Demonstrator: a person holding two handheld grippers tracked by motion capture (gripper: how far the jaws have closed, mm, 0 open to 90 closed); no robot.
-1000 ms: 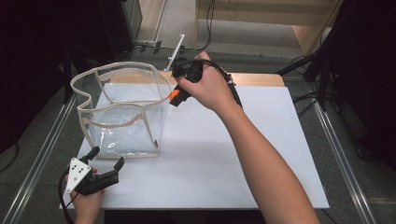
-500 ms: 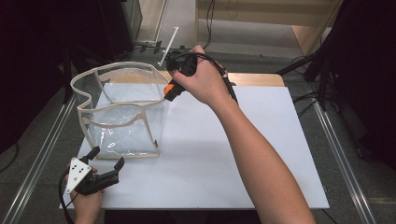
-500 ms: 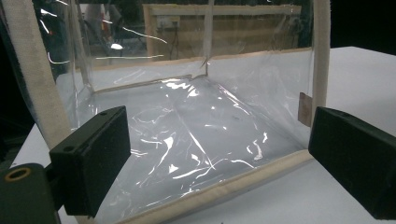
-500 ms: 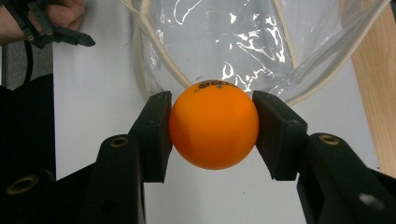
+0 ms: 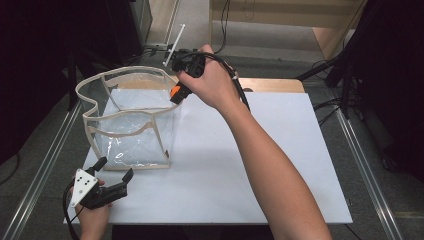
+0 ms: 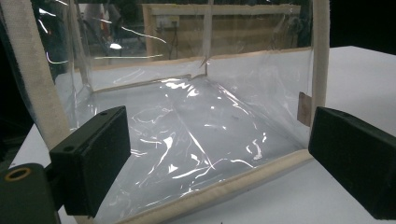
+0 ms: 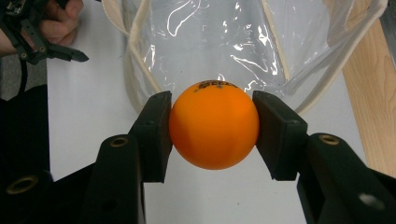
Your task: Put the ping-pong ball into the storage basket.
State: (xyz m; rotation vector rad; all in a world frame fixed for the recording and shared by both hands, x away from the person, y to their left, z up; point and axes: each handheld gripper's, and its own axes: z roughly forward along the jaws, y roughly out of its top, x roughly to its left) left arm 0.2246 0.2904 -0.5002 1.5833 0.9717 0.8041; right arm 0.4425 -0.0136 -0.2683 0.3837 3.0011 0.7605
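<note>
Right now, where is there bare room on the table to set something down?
The white table is bare right of the clear bag, apart from the forearm crossing it. It is crowded at the near-left corner, where the left claw sits by the bag.

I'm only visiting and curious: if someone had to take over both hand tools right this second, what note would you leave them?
Right tool: shut on the orange ball, held up at the far rim of the clear bag, pointing down toward its open mouth.
Left tool: open and holding nothing, low on the white table in front of the bag's near side.
Done: ball picked up and brought to the bag.
Left: probably move it over the opening and let go; the bag looks empty so far.
</note>
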